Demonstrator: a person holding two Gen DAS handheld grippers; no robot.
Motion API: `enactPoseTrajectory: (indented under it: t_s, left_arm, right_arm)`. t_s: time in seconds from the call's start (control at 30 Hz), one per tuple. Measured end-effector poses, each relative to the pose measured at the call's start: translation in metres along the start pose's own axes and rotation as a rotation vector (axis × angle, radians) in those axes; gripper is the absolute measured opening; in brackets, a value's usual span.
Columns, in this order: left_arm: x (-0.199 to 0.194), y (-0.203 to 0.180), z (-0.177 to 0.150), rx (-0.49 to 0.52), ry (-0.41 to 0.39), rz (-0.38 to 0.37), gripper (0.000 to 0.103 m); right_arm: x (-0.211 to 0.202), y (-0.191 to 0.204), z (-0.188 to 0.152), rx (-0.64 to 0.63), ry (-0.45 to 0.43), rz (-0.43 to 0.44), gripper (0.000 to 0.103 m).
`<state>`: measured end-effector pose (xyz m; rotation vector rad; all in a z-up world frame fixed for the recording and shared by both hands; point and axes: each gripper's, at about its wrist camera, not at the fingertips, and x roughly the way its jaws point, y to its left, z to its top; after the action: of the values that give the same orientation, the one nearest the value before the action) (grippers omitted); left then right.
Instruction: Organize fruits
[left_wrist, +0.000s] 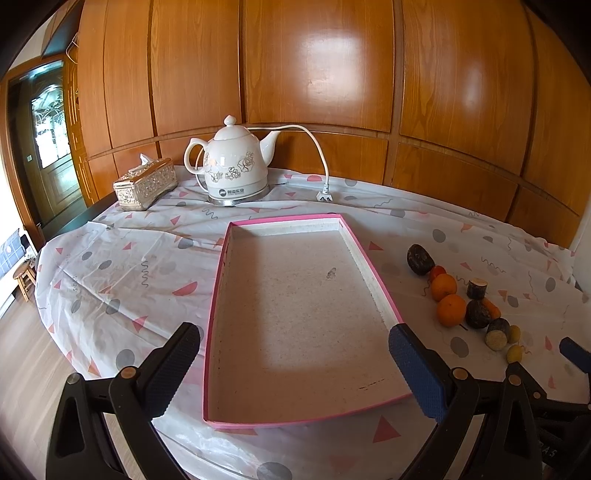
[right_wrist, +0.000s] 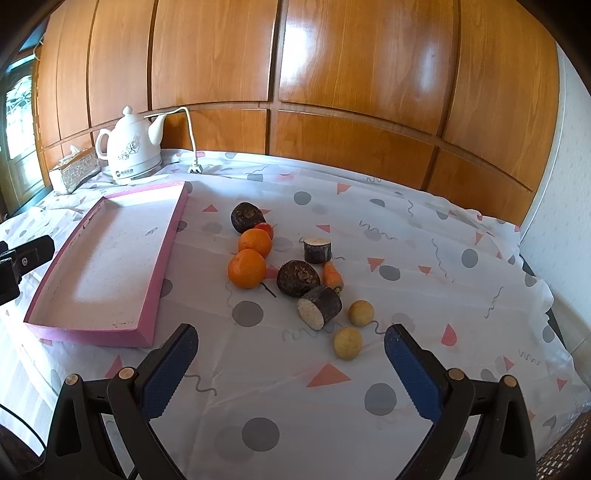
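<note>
Your left gripper (left_wrist: 293, 363) hovers over the near end of the pink-rimmed tray (left_wrist: 218, 295) with its fingers spread wide and nothing between them; the tray's speckled floor holds no fruit. Your right gripper (right_wrist: 290, 363) is likewise spread wide and holding nothing, low over the patterned tablecloth (right_wrist: 406, 258). From the right wrist view, the fruits lie in a loose cluster at about 12 o'clock from that gripper, apart from the tray at 10 o'clock: two oranges (right_wrist: 246, 268) touching each other, a small red fruit (right_wrist: 266, 229) behind them, two dark round fruits (right_wrist: 297, 277), two dark-skinned cut stalk pieces (right_wrist: 319, 306), a carrot (right_wrist: 332, 277), and two small yellow fruits (right_wrist: 348, 342) nearest the fingers. At the far 11 o'clock stands a white ceramic kettle (left_wrist: 236, 162) with a floral print and a dark round logo with Chinese characters on its base, too small to read; its plug (left_wrist: 325, 194) lies unplugged on the cloth. A silver tissue box (left_wrist: 144, 183) sits just left of the kettle.
</note>
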<state>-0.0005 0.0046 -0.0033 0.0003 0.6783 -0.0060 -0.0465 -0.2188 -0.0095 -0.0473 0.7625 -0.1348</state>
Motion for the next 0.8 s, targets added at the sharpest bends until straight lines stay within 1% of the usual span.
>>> enactPoseTrajectory:
  t_s: [0.8]
  left_arm:
    - [-0.003,-0.01,0.0,0.02,-0.001,-0.015,0.103]
  right_arm:
    - [-0.001,-0.018,0.001,0.026,-0.012,-0.029,0.103]
